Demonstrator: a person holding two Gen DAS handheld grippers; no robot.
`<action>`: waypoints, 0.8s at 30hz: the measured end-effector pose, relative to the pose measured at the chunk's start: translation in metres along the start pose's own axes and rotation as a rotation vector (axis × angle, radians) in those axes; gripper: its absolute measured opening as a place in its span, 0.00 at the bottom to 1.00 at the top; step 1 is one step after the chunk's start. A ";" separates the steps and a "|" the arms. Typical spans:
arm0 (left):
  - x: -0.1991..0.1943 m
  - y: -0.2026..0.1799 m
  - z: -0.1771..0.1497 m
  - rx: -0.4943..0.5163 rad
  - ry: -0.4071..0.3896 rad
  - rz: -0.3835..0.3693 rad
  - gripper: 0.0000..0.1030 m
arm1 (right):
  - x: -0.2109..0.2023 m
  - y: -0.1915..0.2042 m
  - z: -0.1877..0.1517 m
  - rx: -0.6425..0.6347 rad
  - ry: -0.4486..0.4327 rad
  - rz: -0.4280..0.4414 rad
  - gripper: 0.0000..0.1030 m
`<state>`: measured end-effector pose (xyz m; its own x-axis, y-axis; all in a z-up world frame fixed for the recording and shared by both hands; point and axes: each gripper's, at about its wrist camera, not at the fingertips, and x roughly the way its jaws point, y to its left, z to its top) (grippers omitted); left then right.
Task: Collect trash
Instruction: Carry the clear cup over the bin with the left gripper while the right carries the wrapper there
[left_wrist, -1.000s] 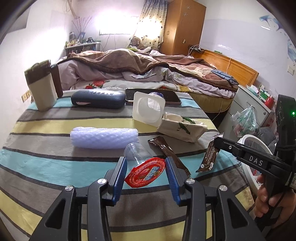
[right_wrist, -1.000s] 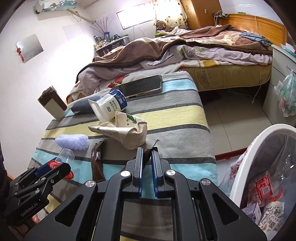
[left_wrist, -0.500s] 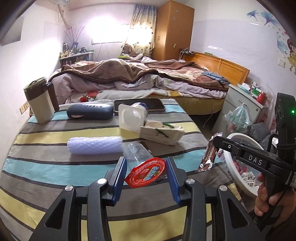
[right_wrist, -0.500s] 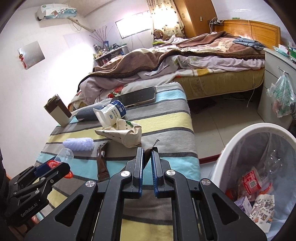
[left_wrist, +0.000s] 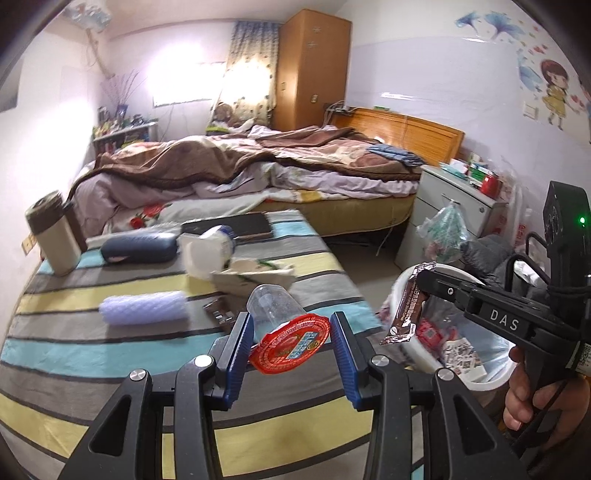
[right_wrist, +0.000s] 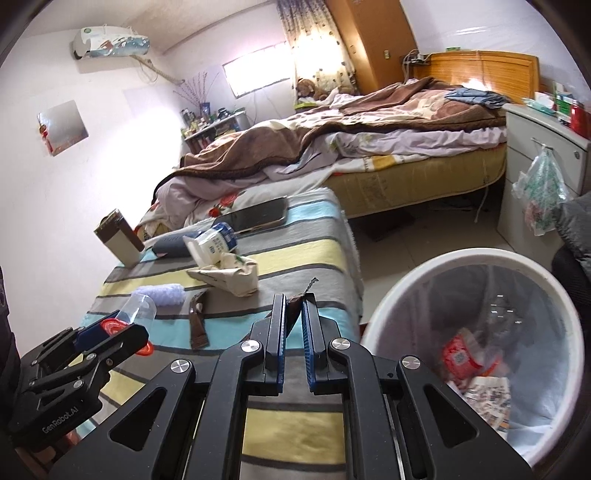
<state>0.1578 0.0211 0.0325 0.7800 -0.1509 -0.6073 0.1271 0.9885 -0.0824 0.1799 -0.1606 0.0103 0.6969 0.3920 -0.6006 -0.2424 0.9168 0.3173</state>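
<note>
the trash bin (right_wrist: 373, 325) runs past the picture's right edge; the milk bottle (left_wrist: 207, 254) is motion-blurred, label unreadable.

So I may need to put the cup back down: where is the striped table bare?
Free: the near stripes this side of the foam roll and brown wrapper. Crowded: the far half, around the thermos, glasses case, milk bottle and cloth pouch.

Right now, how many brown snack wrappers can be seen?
2. One brown snack wrapper hangs from the right gripper near the white trash bin; another lies on the striped table. Others may be hidden.
</note>
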 end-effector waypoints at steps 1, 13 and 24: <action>0.000 -0.008 0.001 0.010 -0.001 -0.013 0.42 | -0.004 -0.004 0.000 0.003 -0.006 -0.008 0.10; 0.015 -0.090 0.004 0.104 0.025 -0.154 0.42 | -0.039 -0.053 -0.004 0.055 -0.046 -0.106 0.10; 0.046 -0.149 -0.001 0.170 0.075 -0.237 0.42 | -0.047 -0.099 -0.014 0.078 -0.017 -0.229 0.10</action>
<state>0.1745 -0.1335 0.0161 0.6697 -0.3694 -0.6442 0.4057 0.9086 -0.0993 0.1616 -0.2687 -0.0026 0.7392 0.1725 -0.6511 -0.0243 0.9729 0.2301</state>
